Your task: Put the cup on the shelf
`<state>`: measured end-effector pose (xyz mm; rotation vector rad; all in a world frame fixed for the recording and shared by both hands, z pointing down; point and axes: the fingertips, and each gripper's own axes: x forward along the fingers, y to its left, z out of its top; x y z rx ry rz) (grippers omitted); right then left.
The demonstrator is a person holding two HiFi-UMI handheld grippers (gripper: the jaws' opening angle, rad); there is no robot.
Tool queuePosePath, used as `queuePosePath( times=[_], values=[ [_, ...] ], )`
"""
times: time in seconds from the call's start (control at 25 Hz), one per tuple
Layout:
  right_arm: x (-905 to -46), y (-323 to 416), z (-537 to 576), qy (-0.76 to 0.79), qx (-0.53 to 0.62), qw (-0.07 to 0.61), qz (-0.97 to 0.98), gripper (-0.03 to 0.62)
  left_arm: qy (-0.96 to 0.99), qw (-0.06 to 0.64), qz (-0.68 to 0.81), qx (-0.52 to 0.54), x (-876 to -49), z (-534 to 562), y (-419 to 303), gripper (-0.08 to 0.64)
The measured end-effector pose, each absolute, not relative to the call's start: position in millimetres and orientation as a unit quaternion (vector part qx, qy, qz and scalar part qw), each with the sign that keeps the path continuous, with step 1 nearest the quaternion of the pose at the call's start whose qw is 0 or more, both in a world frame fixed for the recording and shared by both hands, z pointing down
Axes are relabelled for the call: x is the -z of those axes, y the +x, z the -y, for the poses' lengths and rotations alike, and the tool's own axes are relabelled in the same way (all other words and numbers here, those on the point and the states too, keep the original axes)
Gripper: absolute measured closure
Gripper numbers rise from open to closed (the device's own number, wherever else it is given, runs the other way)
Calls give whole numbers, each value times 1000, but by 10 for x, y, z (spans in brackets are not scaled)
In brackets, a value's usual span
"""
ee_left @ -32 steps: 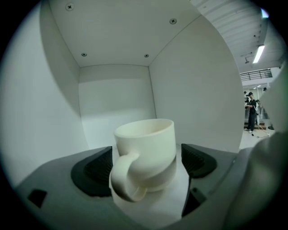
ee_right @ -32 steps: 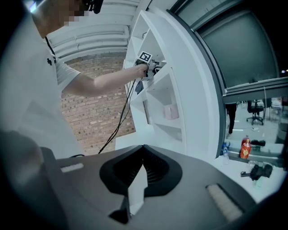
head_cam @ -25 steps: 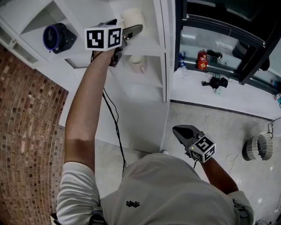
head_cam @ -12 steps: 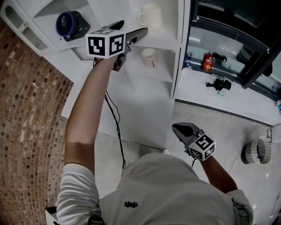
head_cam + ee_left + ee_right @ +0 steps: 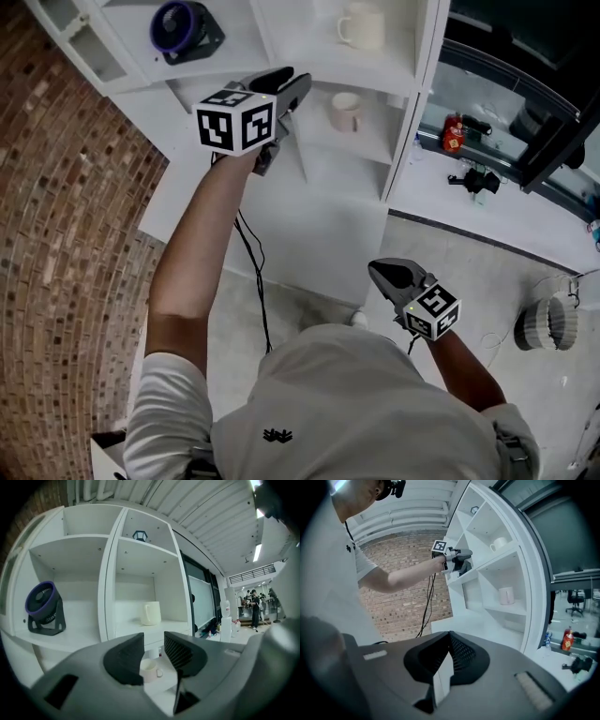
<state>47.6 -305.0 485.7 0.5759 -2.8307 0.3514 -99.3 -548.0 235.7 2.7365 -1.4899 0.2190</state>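
Note:
A cream cup [image 5: 364,25] stands upright on the white shelf [image 5: 375,66], alone and untouched; it also shows in the left gripper view [image 5: 151,613] and the right gripper view [image 5: 499,543]. One board lower sits a pale pink cup [image 5: 346,111]. My left gripper [image 5: 295,80] is held up in front of the shelf, short of the cream cup. Its jaws are closing, and nothing is between them [image 5: 153,641]. My right gripper [image 5: 375,272] hangs low by my body, its jaws together and empty [image 5: 450,637].
A purple-rimmed fan [image 5: 186,30] occupies the shelf bay to the left. A brick wall [image 5: 66,216] runs along the left, and a black cable [image 5: 251,272] hangs from my left arm. A ledge to the right carries a red bottle [image 5: 454,133]. A white slatted round object [image 5: 548,317] sits on the floor.
My left gripper has drawn back from the cream cup, which stays on the shelf. The right gripper has hardly moved.

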Motion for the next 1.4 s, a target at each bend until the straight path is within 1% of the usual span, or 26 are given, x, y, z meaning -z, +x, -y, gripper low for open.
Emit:
queuePosePath(
  times=[0.16, 0.64, 0.92, 1.4],
  values=[
    [-4848, 290, 2881, 199, -120, 116, 966, 580, 879, 17, 471, -67, -2488, 5203, -1159, 465],
    [-4864, -133, 2298, 212, -123, 124, 961, 580, 888, 23, 455, -57, -2710, 4446, -1505, 554],
    [-4867, -255, 2005, 228, -121, 124, 958, 580, 893, 22, 441, -83, -2989, 3996, -1562, 554],
    [-4819, -313, 1660, 264, -115, 121, 950, 580, 916, 63, 385, -97, -3531, 3014, -1518, 554]
  ],
)
